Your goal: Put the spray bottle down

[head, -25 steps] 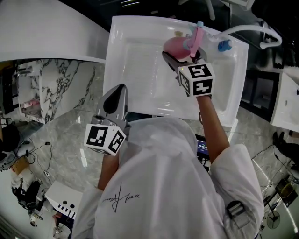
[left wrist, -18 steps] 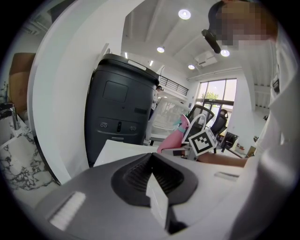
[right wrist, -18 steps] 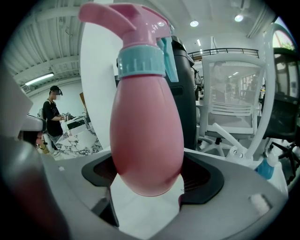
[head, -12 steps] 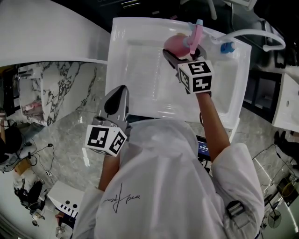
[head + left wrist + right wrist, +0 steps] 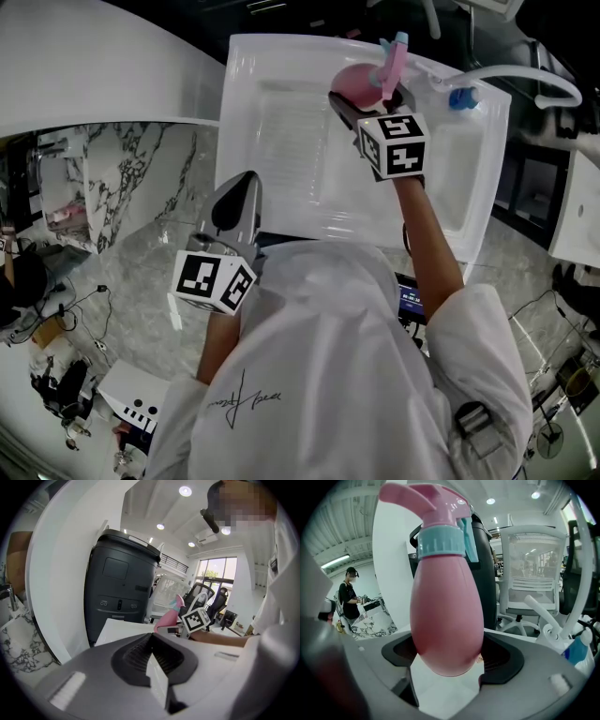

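**Task object.** One pink, egg-shaped plastic spray bottle (image 5: 446, 616) with a pale blue collar and a pink trigger head is in view. It stands upright between the fingers (image 5: 497, 656) of the right gripper (image 5: 447, 665). The two pads press on its lower body from either side, and the rounded base bulges out below them. The head view shows the spray bottle (image 5: 354, 86) over the far part of a white rectangular basin (image 5: 281, 122). No view shows whether its base touches the basin.

**Left gripper.** The left gripper (image 5: 239, 192) has its fingers (image 5: 140, 651) pressed together at the tips with nothing between them. It sits at the near edge of the basin (image 5: 122, 627), well apart from the bottle.

**Surroundings, right fingers.**
- One white curved tube (image 5: 525, 75) arches to the right of the fingers.
- One blue cap (image 5: 459, 96) sits at the foot of the tube, near the bottle.
- One white mesh-backed office chair (image 5: 529, 559) stands beyond the fingers to the right.
- One person in dark clothing (image 5: 349, 599) stands far off to the left.

**Surroundings, left fingers.**
- One tall dark grey bin-shaped unit (image 5: 119, 588) stands beyond the fingertips, behind the basin.
- A grey marbled surface (image 5: 122, 272) lies to the left of the fingers.

**Obstructions.** In the head view, the marker cube of the right gripper (image 5: 370, 105) and the person's white sleeve (image 5: 328, 375) cover the near rim of the basin.
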Tool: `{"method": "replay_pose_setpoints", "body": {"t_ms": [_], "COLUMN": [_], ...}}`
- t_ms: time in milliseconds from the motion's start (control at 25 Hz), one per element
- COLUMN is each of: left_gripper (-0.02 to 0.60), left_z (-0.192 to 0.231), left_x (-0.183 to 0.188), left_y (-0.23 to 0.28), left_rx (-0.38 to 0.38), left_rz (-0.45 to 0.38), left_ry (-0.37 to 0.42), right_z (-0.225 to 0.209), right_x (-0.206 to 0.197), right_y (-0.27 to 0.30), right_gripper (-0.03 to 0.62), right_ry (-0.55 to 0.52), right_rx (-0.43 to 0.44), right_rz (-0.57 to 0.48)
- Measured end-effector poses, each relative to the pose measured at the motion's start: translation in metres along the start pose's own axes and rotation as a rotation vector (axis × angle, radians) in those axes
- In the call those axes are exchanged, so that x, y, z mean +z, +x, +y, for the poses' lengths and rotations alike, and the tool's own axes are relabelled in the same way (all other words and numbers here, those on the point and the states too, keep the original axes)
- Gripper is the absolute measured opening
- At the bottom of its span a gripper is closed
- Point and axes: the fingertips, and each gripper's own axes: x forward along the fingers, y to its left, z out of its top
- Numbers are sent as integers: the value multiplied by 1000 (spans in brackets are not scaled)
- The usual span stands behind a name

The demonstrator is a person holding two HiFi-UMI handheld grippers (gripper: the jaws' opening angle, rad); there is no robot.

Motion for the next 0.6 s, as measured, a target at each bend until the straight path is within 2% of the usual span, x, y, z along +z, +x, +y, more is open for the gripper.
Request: {"method": "replay_pose_setpoints", "body": {"t_ms": [600], "left_gripper": [28], "left_z": [7], "left_x": [0], "left_y": [4], "left_rx": [-11], "left_rz": [19], "left_ry": [1], "right_z": [-14], "right_x": [-11], "right_y": [28], "right_gripper": [398], "right_ry": [-19], "right_rx": [-42], "right_rz": [40]}}
